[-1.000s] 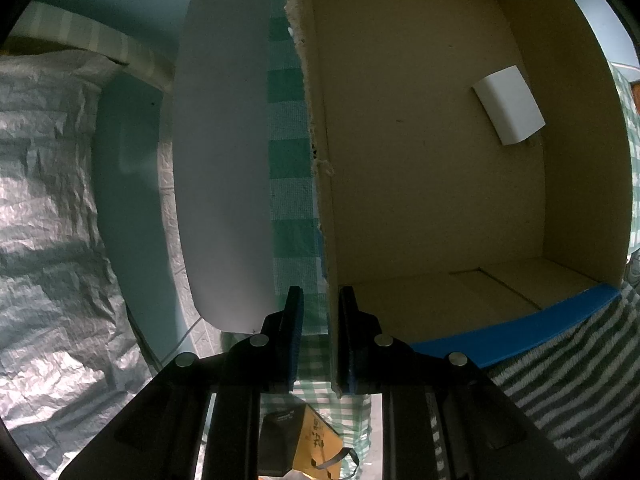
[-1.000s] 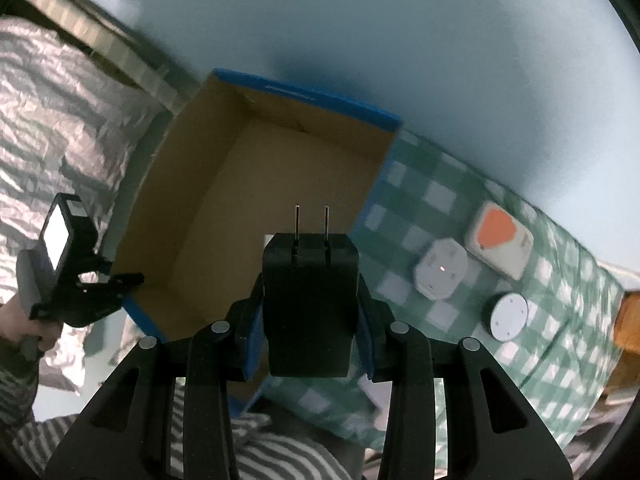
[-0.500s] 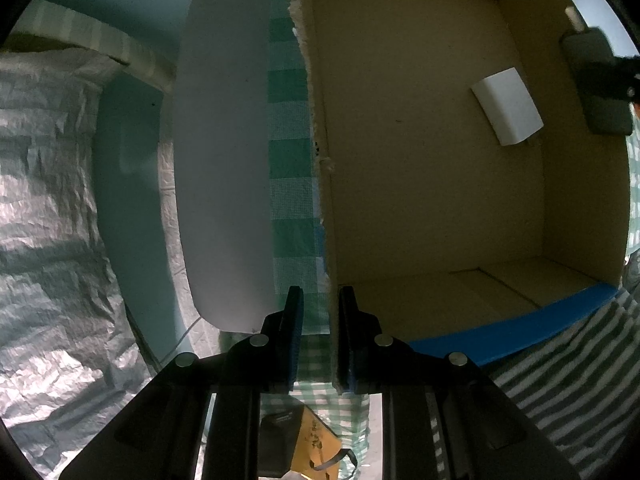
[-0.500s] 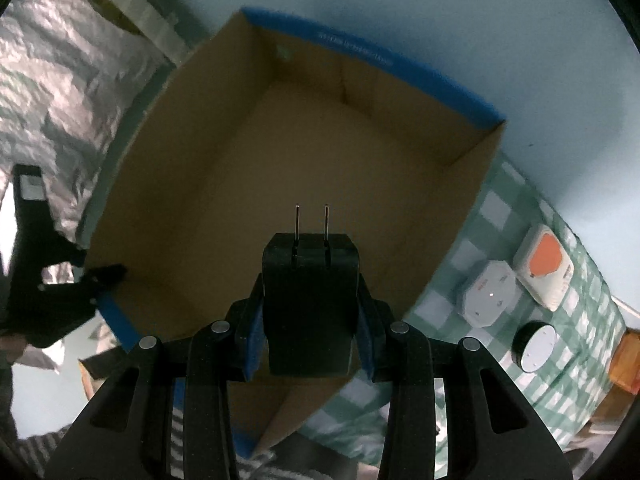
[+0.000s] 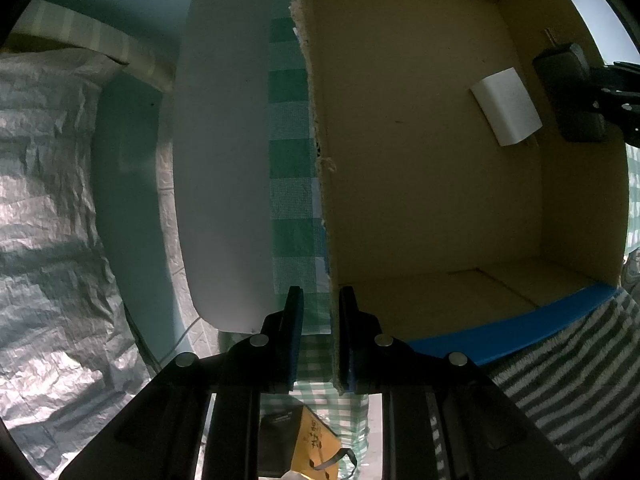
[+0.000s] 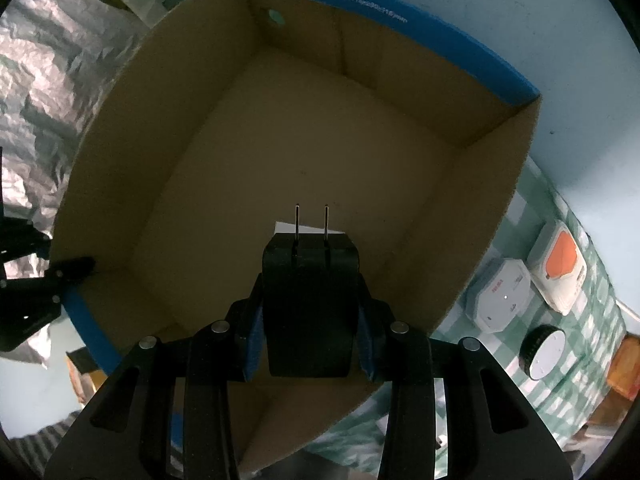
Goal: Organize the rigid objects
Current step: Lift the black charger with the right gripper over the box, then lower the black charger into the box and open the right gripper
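My right gripper is shut on a black two-prong plug adapter and holds it inside the open cardboard box, above its floor. The adapter also shows in the left wrist view at the box's far right. A white block lies on the box floor; only its edge shows behind the prongs. My left gripper is shut on the box's left wall, one finger on each side.
A white hexagonal device, a white device with an orange face and a round black-rimmed disc lie on the green checked cloth right of the box. A white flap and crinkled silver sheeting lie left.
My right gripper has carried the adapter over the rim and down into the box. The left gripper has kept its hold on the wall.
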`<control>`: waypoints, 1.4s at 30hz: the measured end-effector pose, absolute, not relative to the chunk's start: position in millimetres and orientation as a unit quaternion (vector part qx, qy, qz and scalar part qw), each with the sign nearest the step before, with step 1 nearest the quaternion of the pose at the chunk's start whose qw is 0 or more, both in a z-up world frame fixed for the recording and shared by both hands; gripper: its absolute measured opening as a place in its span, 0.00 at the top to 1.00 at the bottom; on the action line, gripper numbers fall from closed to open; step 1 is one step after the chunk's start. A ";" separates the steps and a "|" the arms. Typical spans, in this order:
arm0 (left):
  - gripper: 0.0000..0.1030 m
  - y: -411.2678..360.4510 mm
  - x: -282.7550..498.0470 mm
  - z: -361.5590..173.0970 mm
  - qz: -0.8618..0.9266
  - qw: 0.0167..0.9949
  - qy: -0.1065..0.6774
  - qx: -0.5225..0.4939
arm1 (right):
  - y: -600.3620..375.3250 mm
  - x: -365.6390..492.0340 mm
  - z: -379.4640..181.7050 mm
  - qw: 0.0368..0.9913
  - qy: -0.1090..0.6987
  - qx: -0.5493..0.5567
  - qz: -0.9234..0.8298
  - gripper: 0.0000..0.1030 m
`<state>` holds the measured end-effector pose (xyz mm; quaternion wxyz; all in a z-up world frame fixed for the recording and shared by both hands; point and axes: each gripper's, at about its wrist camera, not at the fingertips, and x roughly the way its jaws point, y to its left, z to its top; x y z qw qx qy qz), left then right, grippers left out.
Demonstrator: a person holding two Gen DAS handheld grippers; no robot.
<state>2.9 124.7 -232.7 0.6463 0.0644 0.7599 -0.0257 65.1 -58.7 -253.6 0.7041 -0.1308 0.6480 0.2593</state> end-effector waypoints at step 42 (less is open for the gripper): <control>0.82 125.5 2.6 -227.1 -0.029 0.650 0.756 0.067 | -194.2 51.0 -197.2 0.737 0.646 -0.019 0.198 0.48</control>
